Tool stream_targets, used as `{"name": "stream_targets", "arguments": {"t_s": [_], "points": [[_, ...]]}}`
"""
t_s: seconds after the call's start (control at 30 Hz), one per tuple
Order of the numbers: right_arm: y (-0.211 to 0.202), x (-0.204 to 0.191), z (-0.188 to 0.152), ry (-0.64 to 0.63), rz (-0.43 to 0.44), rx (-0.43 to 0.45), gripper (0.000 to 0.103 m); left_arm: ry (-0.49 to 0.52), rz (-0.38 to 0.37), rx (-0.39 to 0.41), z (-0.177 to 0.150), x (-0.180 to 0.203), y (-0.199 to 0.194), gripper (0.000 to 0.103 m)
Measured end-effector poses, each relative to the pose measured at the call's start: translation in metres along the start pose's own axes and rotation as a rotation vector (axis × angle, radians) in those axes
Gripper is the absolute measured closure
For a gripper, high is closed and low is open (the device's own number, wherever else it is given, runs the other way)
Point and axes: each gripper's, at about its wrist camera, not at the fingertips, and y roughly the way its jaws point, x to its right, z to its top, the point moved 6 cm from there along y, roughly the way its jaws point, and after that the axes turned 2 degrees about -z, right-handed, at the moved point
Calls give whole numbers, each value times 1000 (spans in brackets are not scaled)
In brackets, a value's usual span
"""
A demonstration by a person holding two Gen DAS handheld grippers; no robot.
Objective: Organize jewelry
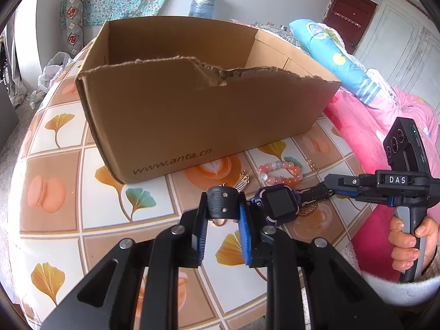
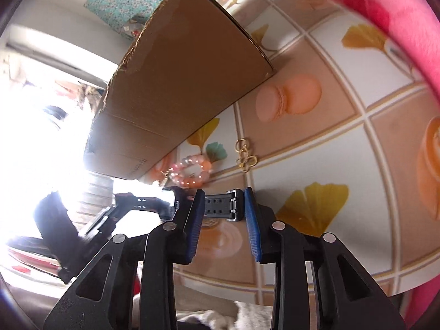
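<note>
Jewelry sits on my tiled-pattern bench (image 1: 68,126) in front of the brown cardboard box (image 1: 192,110): a pink-and-orange bead bracelet (image 1: 280,172) and a gold chain piece (image 2: 245,154). My left gripper (image 1: 222,206) has its jaws clamped on one black strap of the dark purple smartwatch (image 1: 279,202). My right gripper (image 2: 224,203) brackets the other strap; I cannot tell whether those jaws press it.
</note>
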Motion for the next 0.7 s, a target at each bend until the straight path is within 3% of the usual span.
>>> {"name": "stream_targets", "arguments": {"t_s": [0.1, 0.23, 0.47, 0.7], "points": [[-6, -5, 1, 45, 89, 11, 79, -1, 0, -2, 0, -1, 0, 84], [-3, -10, -2, -33, -20, 14, 98, -2, -1, 0, 0, -1, 0, 84], [-24, -51, -6, -200, -89, 79, 100, 10, -20, 27, 2, 0, -10, 84], [-79, -100, 6, -351, -99, 149, 100, 17, -128, 121, 28, 8, -62, 84]]}}
